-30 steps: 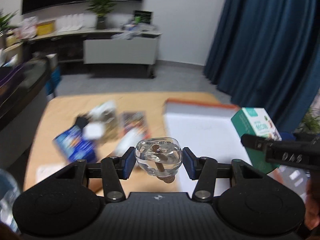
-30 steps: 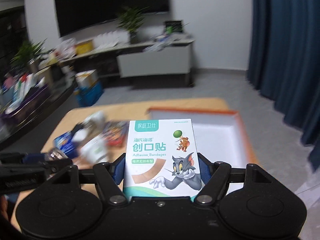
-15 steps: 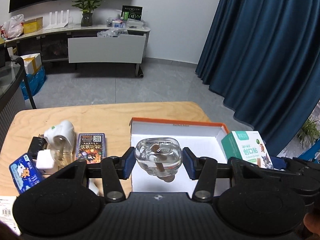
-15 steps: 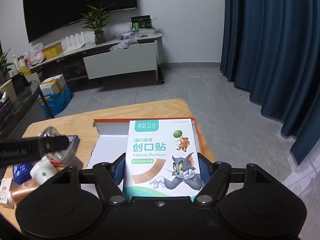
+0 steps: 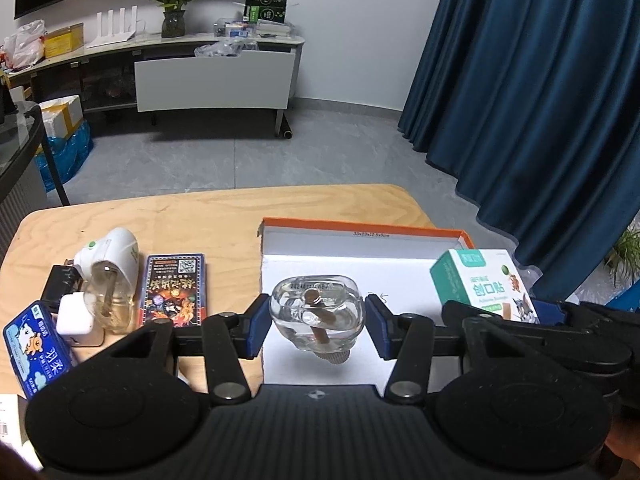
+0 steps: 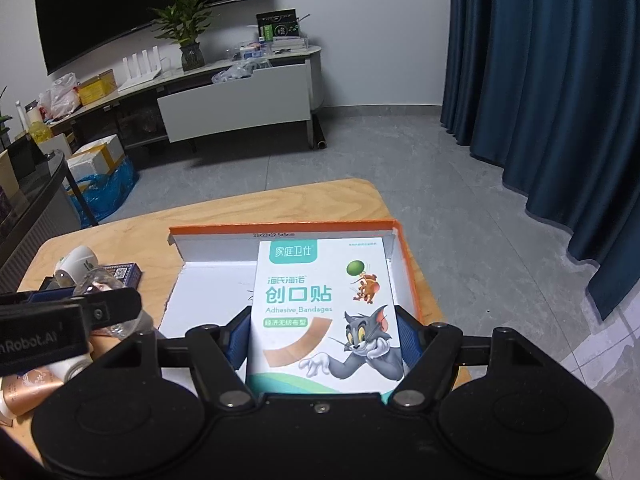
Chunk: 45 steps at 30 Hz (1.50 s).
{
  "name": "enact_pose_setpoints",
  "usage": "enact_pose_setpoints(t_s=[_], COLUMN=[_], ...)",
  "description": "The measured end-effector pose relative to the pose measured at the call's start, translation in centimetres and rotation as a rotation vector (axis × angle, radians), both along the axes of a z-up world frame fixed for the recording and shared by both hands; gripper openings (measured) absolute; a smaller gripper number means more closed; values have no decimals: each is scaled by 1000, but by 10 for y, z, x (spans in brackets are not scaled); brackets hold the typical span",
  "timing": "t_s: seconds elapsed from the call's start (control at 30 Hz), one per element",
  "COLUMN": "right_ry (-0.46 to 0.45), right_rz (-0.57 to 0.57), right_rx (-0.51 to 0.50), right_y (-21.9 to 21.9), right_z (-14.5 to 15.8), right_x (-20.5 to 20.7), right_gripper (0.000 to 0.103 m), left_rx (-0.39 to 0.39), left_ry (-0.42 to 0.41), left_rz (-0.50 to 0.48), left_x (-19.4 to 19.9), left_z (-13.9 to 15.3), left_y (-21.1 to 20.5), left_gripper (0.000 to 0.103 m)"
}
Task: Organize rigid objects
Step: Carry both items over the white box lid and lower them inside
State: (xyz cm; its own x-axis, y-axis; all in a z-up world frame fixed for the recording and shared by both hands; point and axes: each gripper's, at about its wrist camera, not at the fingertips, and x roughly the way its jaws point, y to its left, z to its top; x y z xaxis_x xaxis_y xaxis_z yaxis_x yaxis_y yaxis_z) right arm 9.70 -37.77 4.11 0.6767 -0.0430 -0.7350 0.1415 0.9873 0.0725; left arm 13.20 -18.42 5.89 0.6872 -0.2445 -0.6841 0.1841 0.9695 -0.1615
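Observation:
My left gripper [image 5: 316, 326] is shut on a clear glass bottle [image 5: 318, 316] with a brown stem inside, held over the left part of the white box with an orange rim [image 5: 360, 226]. My right gripper [image 6: 322, 338] is shut on a white and teal adhesive bandage box [image 6: 324, 308] with a cartoon cat, held over the same box [image 6: 280, 228], toward its right side. The bandage box also shows in the left wrist view [image 5: 482, 284] at the right. The left gripper shows at the left edge of the right wrist view [image 6: 60, 322].
On the wooden table [image 5: 192, 216], left of the box, lie a card deck [image 5: 172, 290], a white device with a clear bottle [image 5: 110, 268], a white cube charger [image 5: 76, 318], a blue tin [image 5: 34, 348] and a black item [image 5: 62, 286]. A copper tube [image 6: 28, 390] lies near the front edge.
Both grippers have moved to the right over the white box, each keeping its grip. The views have steadied and the box now sits under both held objects.

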Motion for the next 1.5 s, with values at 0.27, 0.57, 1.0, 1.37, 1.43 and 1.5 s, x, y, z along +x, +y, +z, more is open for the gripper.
enact_pose_setpoints(t_s=[0.27, 0.57, 1.0, 1.37, 1.43, 1.5], right_ry=[21, 38, 45, 54, 56, 60], right_rz=[-1, 6, 6, 2, 4, 1], right_rx=[-1, -4, -4, 0, 7, 9], right_y=[-4, -1, -1, -1, -2, -3], right_z=[-7, -12, -15, -16, -16, -16], right_x=[11, 20, 28, 32, 33, 35], right_gripper=[84, 84, 84, 84, 84, 84], left_rx=[10, 9, 11, 13, 11, 11], left_ry=[14, 28, 23, 25, 25, 26], left_rz=[-3, -4, -7, -14, -14, -15], left_x=[4, 9, 13, 19, 20, 21], left_z=[-9, -14, -16, -19, -20, -21], left_y=[-5, -8, -13, -16, -17, -17], left_gripper=[51, 51, 51, 51, 51, 51])
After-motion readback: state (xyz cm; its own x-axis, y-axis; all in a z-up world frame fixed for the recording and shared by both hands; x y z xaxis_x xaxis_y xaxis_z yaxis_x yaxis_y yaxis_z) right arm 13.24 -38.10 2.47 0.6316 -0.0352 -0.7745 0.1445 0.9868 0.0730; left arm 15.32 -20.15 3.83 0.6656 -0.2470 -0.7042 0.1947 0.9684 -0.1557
